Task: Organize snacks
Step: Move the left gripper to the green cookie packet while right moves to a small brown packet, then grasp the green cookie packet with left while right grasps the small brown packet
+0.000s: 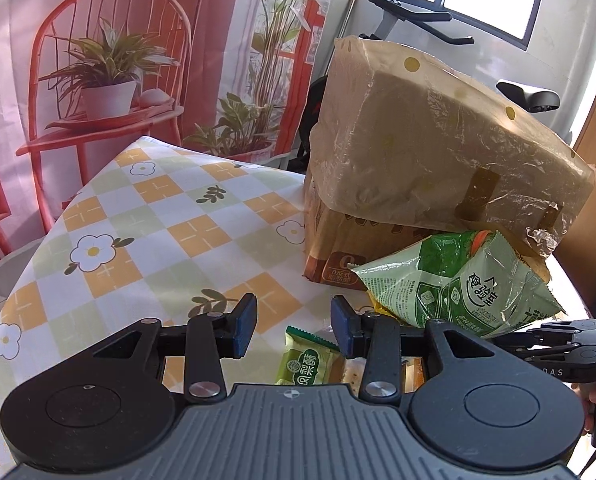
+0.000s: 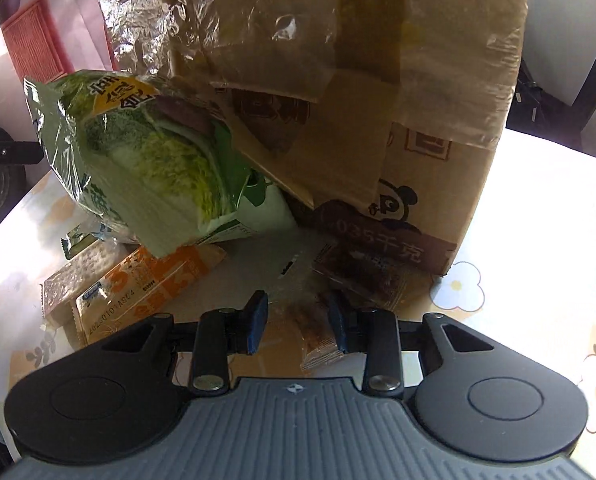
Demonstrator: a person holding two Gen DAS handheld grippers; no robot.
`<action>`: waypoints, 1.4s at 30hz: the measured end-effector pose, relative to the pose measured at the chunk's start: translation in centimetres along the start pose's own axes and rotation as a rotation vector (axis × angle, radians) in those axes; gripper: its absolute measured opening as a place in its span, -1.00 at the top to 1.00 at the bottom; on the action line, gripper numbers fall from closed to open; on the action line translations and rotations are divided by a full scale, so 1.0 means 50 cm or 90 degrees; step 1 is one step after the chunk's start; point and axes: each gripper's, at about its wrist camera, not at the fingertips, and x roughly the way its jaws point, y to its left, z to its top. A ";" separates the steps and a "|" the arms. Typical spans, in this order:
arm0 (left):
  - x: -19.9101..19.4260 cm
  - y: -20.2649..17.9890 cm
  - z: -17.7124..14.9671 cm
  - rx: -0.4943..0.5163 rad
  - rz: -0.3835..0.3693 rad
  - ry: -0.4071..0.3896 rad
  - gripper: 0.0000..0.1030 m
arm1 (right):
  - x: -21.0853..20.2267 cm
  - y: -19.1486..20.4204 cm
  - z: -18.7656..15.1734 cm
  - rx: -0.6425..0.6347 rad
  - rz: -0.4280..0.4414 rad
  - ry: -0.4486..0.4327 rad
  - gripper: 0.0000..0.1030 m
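Note:
A cardboard box [image 1: 437, 152] wrapped in clear plastic stands on the table; it also fills the right wrist view [image 2: 377, 100]. A green snack bag [image 1: 465, 280] leans against the box's open flap and shows in the right wrist view [image 2: 150, 160]. A small green packet [image 1: 309, 360] lies just below my left gripper [image 1: 294, 326], which is open and empty. My right gripper [image 2: 298, 326] is open, with a clear brown snack packet [image 2: 317, 344] lying between its fingers. An orange packet [image 2: 146, 288] lies to its left.
The table carries a checked flower tablecloth [image 1: 158, 220]. A red chair backdrop [image 1: 110, 60] hangs behind it. The right gripper's body [image 1: 569, 352] shows at the right edge of the left wrist view. An exercise bike [image 1: 529, 96] stands behind the box.

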 end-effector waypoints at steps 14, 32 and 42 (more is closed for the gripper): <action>0.014 -0.012 -0.027 0.020 -0.018 0.010 0.17 | 0.015 0.043 -0.041 -0.007 -0.070 -0.038 0.60; 0.088 -0.016 -0.063 0.091 -0.029 0.078 0.16 | 0.002 0.064 -0.114 0.025 -0.095 -0.136 0.60; 0.154 -0.051 -0.073 0.124 0.016 0.106 0.17 | -0.001 0.063 -0.116 0.025 -0.094 -0.137 0.60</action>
